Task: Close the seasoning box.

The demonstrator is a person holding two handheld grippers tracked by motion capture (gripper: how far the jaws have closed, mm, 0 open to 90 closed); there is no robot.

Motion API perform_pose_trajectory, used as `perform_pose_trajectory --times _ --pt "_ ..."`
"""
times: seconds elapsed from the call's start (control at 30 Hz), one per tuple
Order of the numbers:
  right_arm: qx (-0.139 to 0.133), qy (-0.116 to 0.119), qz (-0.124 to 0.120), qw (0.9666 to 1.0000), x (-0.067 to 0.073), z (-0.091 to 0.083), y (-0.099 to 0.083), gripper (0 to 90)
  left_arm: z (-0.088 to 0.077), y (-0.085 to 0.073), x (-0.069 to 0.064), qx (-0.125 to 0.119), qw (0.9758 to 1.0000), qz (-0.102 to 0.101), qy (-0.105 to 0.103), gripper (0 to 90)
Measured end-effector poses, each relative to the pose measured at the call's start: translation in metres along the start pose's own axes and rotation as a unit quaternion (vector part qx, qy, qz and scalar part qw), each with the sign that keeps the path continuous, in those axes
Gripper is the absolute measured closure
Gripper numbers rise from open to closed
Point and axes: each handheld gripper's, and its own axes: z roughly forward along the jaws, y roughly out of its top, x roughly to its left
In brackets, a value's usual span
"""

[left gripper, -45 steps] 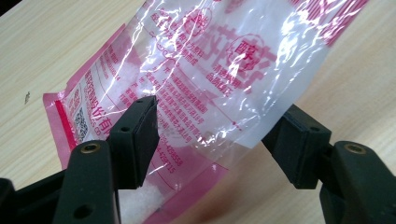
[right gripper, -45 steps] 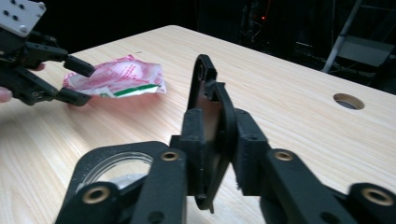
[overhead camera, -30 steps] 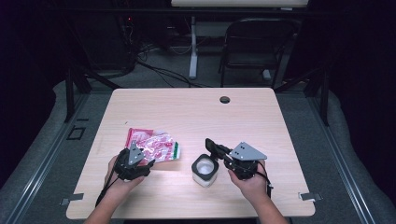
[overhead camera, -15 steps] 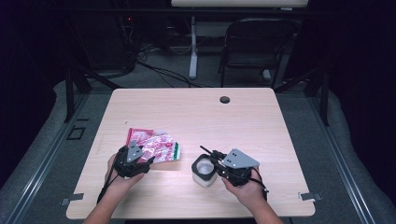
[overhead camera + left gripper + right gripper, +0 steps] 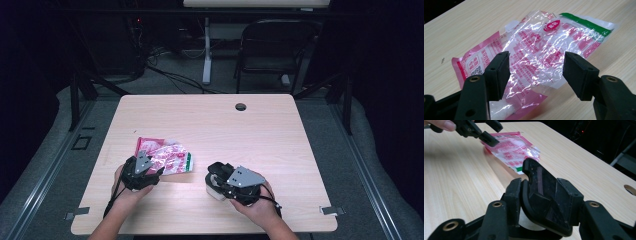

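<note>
the right hand-held gripper has been moved down onto the white cup, jaws just opened around its black lid. the left hand-held gripper is held open over the pink bag. bare worktop is seen toward 12 o'clock.

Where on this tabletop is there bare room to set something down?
The far half of the table, from the cable hole down to the pink packet, is bare, as is the right side. The near edge is crowded: left claw, white container, right claw.
</note>
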Motion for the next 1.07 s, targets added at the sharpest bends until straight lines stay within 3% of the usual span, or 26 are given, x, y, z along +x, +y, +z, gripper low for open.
perform_pose_trajectory --times 0.13,0.43,0.7,1.07 --pt "0.001 0.008 -0.003 1.0000 0.004 0.002 0.001 51.2 0.001 -0.001 0.001 0.001 1.0000 0.000 0.000 38.6" --pt "-0.009 0.031 0.014 0.9994 0.007 0.002 0.002 49.4 0.001 -0.002 0.003 0.000 1.0000 -0.006 0.004 38.6" --pt "-0.017 0.031 0.031 0.9989 0.003 0.000 0.003 49.4 0.001 -0.003 0.003 -0.001 0.9999 -0.009 0.007 38.6" --pt "-0.046 0.008 0.070 0.9964 -0.009 -0.006 -0.001 49.3 0.000 -0.004 0.006 -0.007 0.9998 -0.014 0.011 38.6"
